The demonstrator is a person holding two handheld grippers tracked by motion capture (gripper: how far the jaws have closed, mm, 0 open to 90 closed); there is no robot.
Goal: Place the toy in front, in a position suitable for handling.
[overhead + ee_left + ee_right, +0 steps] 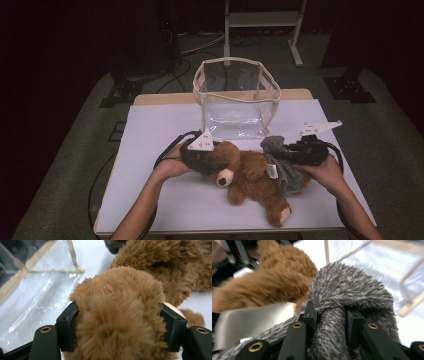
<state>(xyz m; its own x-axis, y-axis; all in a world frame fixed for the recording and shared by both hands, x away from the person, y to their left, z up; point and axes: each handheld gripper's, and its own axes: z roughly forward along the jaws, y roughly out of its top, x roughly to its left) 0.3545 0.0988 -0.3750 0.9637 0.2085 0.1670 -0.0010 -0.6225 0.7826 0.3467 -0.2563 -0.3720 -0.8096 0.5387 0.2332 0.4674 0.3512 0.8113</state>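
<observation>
Forearms enter from the bottom edge of the high view. Left claw (212, 162), lower centre, is clamped on the head of the brown teddy bear (250, 177), which lies on the white counter (160, 195). Right claw (280, 152), centre right, is clamped on a grey plush cloth (287, 175) touching the bear. Behind, at upper centre, a clear bag (235, 97) stands upright.

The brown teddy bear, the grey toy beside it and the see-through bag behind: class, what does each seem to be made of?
Brown teddy bear: soft plush with long matte pile; the fibres stand out.
Grey toy: shaggy grey-and-white flecked plush.
See-through bag: clear glossy plastic film, probably vinyl, going by its glare and creases, edged in beige fabric-like binding.
</observation>
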